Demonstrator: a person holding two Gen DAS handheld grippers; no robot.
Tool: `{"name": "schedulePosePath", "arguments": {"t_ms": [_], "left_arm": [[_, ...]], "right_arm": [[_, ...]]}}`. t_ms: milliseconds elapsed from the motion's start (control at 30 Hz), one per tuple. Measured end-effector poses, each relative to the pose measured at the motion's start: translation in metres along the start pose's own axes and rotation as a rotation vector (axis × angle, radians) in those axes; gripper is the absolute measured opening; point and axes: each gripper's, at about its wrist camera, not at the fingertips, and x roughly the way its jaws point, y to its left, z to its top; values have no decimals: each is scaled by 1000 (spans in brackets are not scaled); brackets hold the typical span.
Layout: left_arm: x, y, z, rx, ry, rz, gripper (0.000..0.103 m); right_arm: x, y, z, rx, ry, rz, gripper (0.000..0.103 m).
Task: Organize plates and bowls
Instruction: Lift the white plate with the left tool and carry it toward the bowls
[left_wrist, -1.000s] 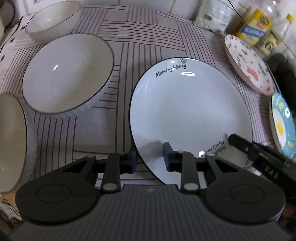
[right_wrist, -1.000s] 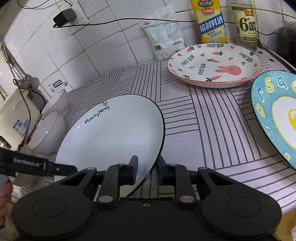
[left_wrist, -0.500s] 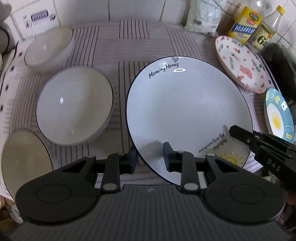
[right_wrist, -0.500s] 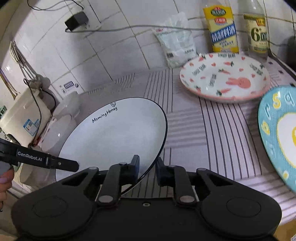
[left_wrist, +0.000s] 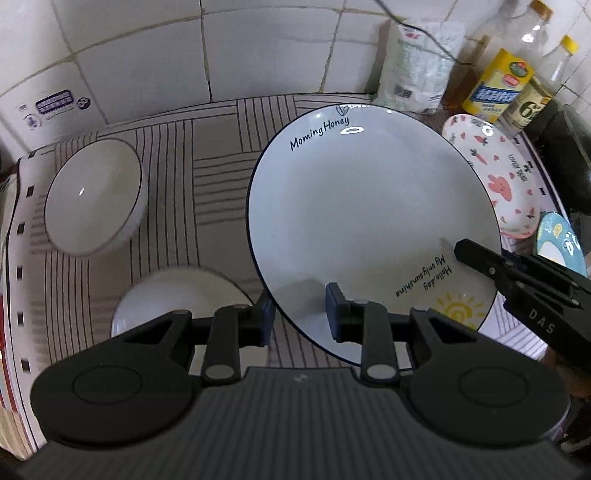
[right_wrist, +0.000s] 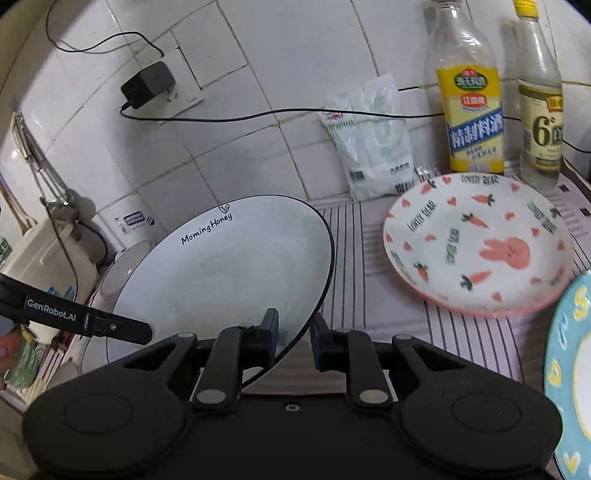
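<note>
A large white plate (left_wrist: 369, 221) with a dark rim and "Morning Honey" lettering is held in the air above the striped cloth. My left gripper (left_wrist: 300, 314) is shut on its near-left rim. My right gripper (right_wrist: 294, 334) is shut on its right rim; the plate shows in the right wrist view (right_wrist: 229, 284). Two white bowls (left_wrist: 94, 195) (left_wrist: 177, 295) sit on the cloth below and to the left. A pink rabbit plate (right_wrist: 476, 243) and a blue egg plate (right_wrist: 569, 373) lie to the right.
Two bottles (right_wrist: 469, 96) (right_wrist: 541, 103) and a white bag (right_wrist: 373, 140) stand against the tiled wall. A charger (right_wrist: 147, 85) and cable hang on the wall. A white appliance (right_wrist: 48, 273) stands at the far left. A dark object (left_wrist: 565, 155) sits at the right edge.
Both grippers have lifted the white plate higher off the cloth and tilted it. The bowls and the other plates now appear lower and farther away.
</note>
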Motion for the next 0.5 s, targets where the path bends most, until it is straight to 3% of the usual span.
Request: {"name": "schedulePosePath", "arguments": {"t_ms": [200, 500], "left_arm": [[31, 13, 32, 28, 62, 0, 27], [64, 13, 45, 81, 128, 14, 27]], "right_arm": [[34, -4, 6, 13, 1, -15, 23], [59, -9, -7, 69, 1, -61, 23]]}}
